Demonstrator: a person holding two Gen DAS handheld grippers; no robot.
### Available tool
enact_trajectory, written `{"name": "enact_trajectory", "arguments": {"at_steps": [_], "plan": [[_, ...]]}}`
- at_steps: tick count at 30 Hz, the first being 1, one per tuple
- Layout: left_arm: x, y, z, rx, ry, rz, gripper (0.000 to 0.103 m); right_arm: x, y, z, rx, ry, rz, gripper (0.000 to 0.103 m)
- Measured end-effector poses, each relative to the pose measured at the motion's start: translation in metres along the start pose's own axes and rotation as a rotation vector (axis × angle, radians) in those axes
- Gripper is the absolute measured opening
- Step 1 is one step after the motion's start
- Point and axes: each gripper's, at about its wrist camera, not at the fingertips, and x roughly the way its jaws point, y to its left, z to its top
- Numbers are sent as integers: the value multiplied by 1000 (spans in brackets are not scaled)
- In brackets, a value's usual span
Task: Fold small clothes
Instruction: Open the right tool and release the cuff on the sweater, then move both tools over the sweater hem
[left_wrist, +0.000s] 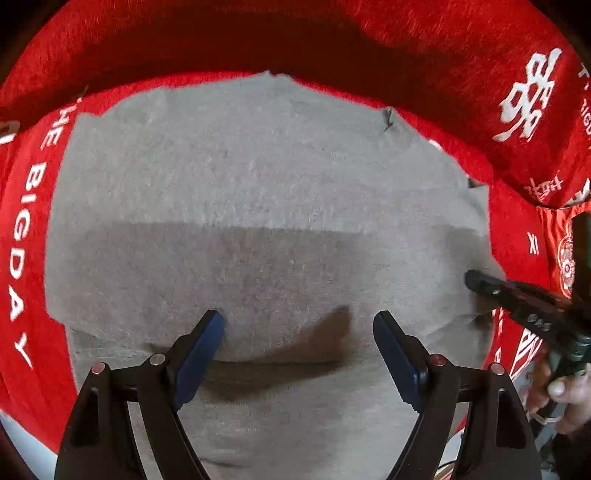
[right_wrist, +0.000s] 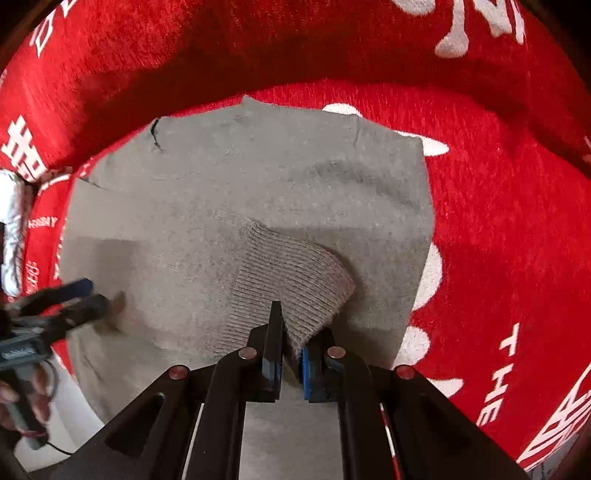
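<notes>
The right gripper (right_wrist: 288, 332) is pinching the ribbed cuff (right_wrist: 295, 284) of a grey knit garment (right_wrist: 229, 192), its jaws closed on the fabric. The garment is lying flat on a red cloth (right_wrist: 498, 229) with white lettering. The left gripper (left_wrist: 299, 332) is hovering over the garment's near edge, jaws spread wide and gripping nothing.

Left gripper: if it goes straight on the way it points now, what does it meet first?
Probably the grey knit garment: the left gripper points down with open jaws, nothing between them. Depth is unclear.
</notes>
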Motion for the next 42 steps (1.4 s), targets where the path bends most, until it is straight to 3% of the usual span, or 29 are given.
{"name": "enact_trajectory", "arguments": {"at_steps": [4, 8, 13, 15, 17, 20, 23, 28, 32, 36, 39, 42], "plan": [[-12, 19, 9, -42, -37, 33, 84, -4, 3, -1, -16, -13, -48, 9], [-4, 44, 12, -104, 8, 75, 84, -1, -2, 1, -8, -11, -82, 8], [-7, 52, 10, -90, 2, 87, 84, 3, -5, -3, -6, 14, -103, 9], [-4, 53, 10, -85, 13, 93, 84, 2, -5, -2, 7, 19, -131, 19], [-6, 52, 11, -75, 12, 98, 84, -8, -10, 2, 53, 7, -137, 55], [-26, 55, 19, -81, -66, 90, 84, -35, -14, 6, 105, -102, -113, 64], [-32, 71, 33, -122, -102, 128, 84, -34, 0, 15, 98, -113, -25, 64], [-2, 91, 52, -161, -35, 169, 84, 13, 29, 29, -39, -7, -50, 64], [13, 82, 59, -64, -19, 230, 89, 17, 7, 38, 17, -33, -95, 64], [-4, 73, 65, -71, -68, 198, 89, -9, -27, 49, 146, -122, -10, 64], [-2, 67, 67, -35, -64, 190, 89, 4, -43, 63, 172, -101, 46, 64], [22, 70, 68, -31, -11, 223, 91, 24, -50, 74, 148, -67, 33, 64]]}}
